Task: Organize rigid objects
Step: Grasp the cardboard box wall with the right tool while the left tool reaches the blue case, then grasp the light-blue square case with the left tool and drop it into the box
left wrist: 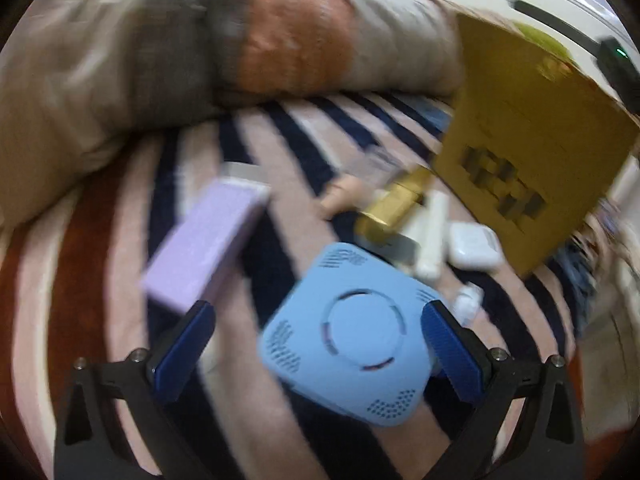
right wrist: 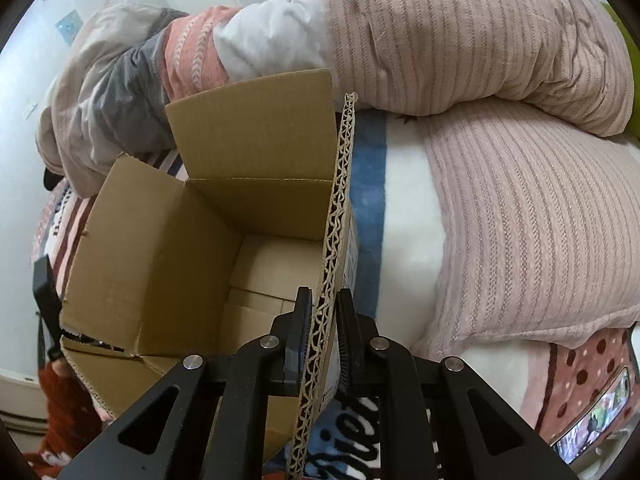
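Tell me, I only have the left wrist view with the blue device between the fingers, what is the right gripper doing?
Observer: The right gripper is shut on the edge of a cardboard box flap.
Operator: Anything in that box yet?
Observer: The part of the box floor that shows looks bare; its near corner is hidden behind the gripper.
Operator: What sits past the box, away from my pile?
Observer: A ribbed pink blanket bunched over a white and blue one.
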`<control>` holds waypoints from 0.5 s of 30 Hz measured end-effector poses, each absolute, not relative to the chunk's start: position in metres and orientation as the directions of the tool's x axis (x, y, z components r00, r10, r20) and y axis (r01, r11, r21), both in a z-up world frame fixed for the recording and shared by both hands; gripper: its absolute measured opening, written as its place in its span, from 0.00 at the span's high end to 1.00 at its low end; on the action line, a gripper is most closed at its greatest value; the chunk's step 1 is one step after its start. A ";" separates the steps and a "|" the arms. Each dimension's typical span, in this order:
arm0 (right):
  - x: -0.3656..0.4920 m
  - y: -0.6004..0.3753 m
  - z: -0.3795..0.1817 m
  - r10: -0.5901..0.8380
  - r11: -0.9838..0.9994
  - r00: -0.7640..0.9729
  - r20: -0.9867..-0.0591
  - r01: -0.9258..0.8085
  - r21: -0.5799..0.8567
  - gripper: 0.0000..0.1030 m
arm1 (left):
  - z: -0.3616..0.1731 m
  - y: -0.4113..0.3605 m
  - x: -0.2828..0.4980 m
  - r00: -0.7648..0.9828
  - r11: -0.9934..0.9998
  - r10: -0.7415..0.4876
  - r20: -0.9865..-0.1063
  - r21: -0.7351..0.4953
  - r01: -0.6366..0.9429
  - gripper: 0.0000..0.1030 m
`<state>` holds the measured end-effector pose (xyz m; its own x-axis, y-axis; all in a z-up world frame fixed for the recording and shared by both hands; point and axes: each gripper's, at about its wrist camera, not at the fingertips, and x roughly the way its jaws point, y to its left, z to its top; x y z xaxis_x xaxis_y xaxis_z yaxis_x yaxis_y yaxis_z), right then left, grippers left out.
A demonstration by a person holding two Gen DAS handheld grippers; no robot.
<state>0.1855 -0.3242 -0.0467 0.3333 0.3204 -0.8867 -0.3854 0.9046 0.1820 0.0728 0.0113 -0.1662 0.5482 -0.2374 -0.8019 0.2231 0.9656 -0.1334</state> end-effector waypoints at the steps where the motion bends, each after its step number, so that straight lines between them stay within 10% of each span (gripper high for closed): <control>1: 0.186 -0.323 -0.047 0.322 0.905 0.333 -0.886 -0.384 0.185 0.92 | -0.168 0.010 0.076 0.519 0.949 -0.284 -0.806 -0.159 0.272 0.01; 15: 0.183 -0.328 -0.048 0.336 0.904 0.331 -0.882 -0.374 0.204 0.92 | -0.153 0.004 0.055 0.563 0.946 -0.215 -0.798 -0.027 0.322 0.24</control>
